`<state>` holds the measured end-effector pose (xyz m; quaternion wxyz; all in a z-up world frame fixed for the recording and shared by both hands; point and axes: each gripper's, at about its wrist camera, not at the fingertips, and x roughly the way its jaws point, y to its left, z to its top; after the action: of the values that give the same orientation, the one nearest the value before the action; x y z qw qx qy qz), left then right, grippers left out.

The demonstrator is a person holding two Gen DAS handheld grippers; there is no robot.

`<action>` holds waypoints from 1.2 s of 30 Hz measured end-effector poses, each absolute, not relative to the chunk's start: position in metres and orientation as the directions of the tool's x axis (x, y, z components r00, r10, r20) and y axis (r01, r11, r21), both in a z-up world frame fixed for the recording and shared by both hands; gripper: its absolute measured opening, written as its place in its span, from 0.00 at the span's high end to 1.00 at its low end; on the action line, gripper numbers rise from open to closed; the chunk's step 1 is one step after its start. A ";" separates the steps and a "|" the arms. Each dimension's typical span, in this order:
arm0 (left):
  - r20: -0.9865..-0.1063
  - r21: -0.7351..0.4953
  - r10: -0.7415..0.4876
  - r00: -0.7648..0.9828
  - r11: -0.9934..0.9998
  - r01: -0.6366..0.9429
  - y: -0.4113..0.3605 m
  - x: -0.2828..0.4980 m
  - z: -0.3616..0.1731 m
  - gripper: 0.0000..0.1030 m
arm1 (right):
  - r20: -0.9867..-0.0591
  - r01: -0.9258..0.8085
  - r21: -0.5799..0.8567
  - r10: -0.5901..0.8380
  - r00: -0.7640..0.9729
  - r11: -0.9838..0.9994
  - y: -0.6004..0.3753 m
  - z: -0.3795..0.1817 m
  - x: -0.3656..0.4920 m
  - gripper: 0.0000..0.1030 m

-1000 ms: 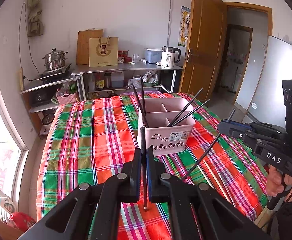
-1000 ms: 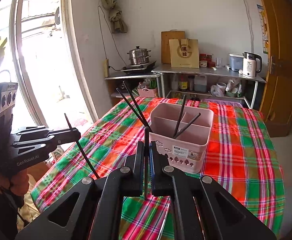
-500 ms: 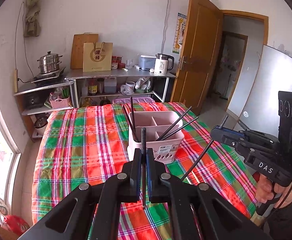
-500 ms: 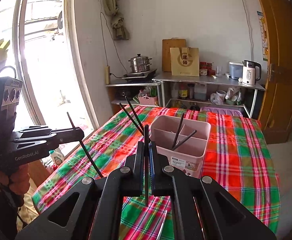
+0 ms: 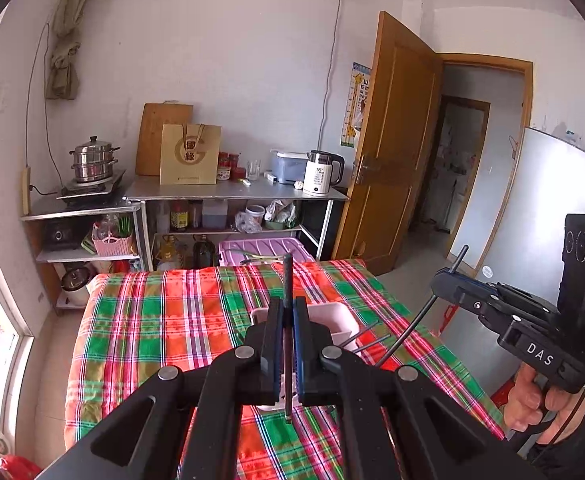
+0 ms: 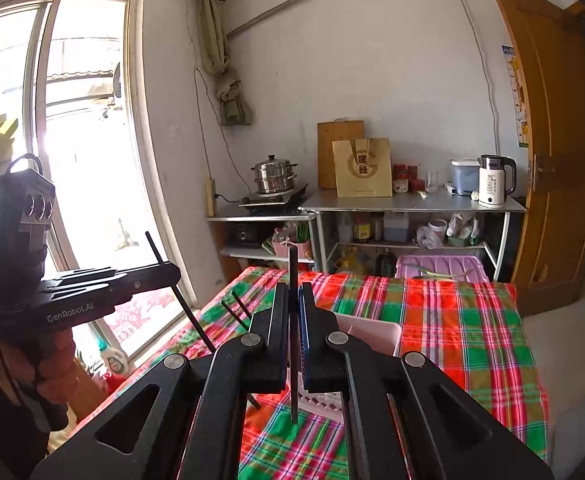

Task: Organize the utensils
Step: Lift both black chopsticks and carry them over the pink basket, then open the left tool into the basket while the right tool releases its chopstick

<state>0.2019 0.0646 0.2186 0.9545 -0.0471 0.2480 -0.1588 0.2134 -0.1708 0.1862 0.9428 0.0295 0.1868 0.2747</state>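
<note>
My left gripper (image 5: 288, 308) is shut on a dark chopstick (image 5: 288, 276) that stands upright between its pads. Behind its fingers, partly hidden, a pink divided utensil holder (image 5: 342, 320) sits on the plaid table (image 5: 164, 320), with dark chopsticks (image 5: 366, 330) leaning out of it. My right gripper (image 6: 294, 294) is shut on another upright chopstick (image 6: 293, 264), above the same holder (image 6: 372, 332). Each gripper shows in the other's view: the right one (image 5: 438, 280) with its slanted chopstick (image 5: 408, 332), the left one (image 6: 174, 272) with its chopstick (image 6: 190, 314).
Beyond the table's far edge stand a steel shelf unit (image 5: 236, 194) with a kettle (image 5: 320, 172), a paper bag (image 5: 190, 160) and a steamer pot (image 5: 92, 160), and a purple bin (image 5: 260, 250). A wooden door (image 5: 392, 152) is open at right; a window (image 6: 72, 140) at left.
Both grippers have risen with their chopsticks still held. The pink holder has dropped lower in both views and is now partly hidden behind the fingers.
</note>
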 end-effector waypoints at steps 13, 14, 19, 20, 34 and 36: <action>-0.401 -0.177 -0.323 0.857 0.945 0.274 0.058 0.251 0.240 0.96 | -0.257 -0.504 0.183 0.536 0.804 0.844 -0.172 0.214 0.256 0.96; -0.404 -0.178 -0.323 0.856 0.946 0.273 0.058 0.256 0.238 0.96 | -0.258 -0.500 0.187 0.534 0.805 0.845 -0.172 0.213 0.261 0.96; -0.427 -0.178 -0.323 0.844 0.946 0.272 0.057 0.281 0.226 0.96 | -0.273 -0.483 0.224 0.530 0.802 0.846 -0.177 0.200 0.282 0.96; -0.433 -0.176 -0.322 0.842 0.946 0.271 0.056 0.285 0.223 0.96 | -0.279 -0.480 0.228 0.529 0.802 0.847 -0.178 0.197 0.286 0.96; -0.539 -0.194 -0.328 0.776 0.945 0.265 0.059 0.328 0.171 0.96 | -0.395 -0.443 0.245 0.506 0.767 0.862 -0.173 0.147 0.319 0.96; -0.562 -0.187 -0.325 0.760 0.946 0.266 0.057 0.333 0.164 0.96 | -0.416 -0.441 0.240 0.502 0.758 0.865 -0.170 0.141 0.322 0.96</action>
<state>0.3327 0.0574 0.1639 0.9369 -0.0478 0.3081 -0.1579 0.3219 -0.1698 0.1407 0.9354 0.0636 0.2397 0.2522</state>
